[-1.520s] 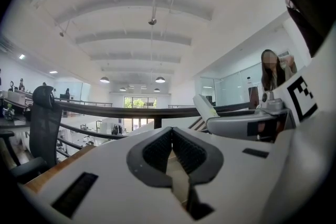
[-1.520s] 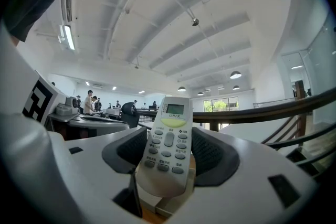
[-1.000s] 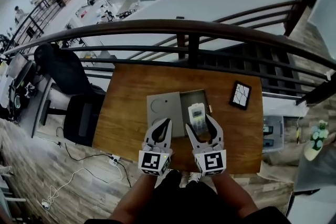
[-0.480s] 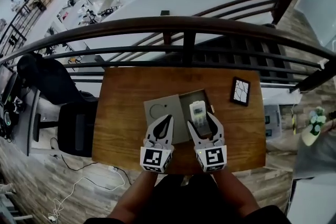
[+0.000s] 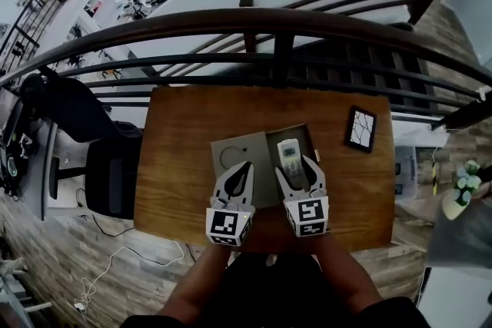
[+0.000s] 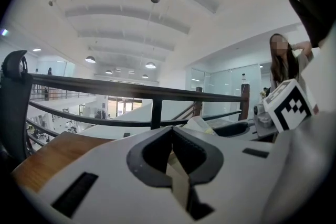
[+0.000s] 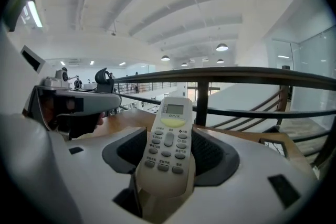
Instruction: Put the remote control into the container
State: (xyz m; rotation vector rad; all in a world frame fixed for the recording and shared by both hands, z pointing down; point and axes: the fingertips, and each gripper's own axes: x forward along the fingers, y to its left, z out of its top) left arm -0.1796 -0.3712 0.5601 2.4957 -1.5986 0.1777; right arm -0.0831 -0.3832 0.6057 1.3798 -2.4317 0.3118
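One table (image 5: 184,142) holds one remote control (image 5: 289,156), one container (image 5: 270,154), one grey lid (image 5: 231,154) at its left and one dark frame (image 5: 360,129) far right. Two grippers: left gripper (image 5: 241,169), right gripper (image 5: 297,171). One office chair (image 5: 108,177) left.

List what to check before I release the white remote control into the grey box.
1. Right gripper shut on the white push-button remote control: ok.
2. Remote above the open compartment of the grey cardboard box: ok.
3. Remote resting on the box floor: cannot tell.
4. Left gripper shut, empty, beside the opening: ok.
5. Compartment free under the remote: cannot tell.
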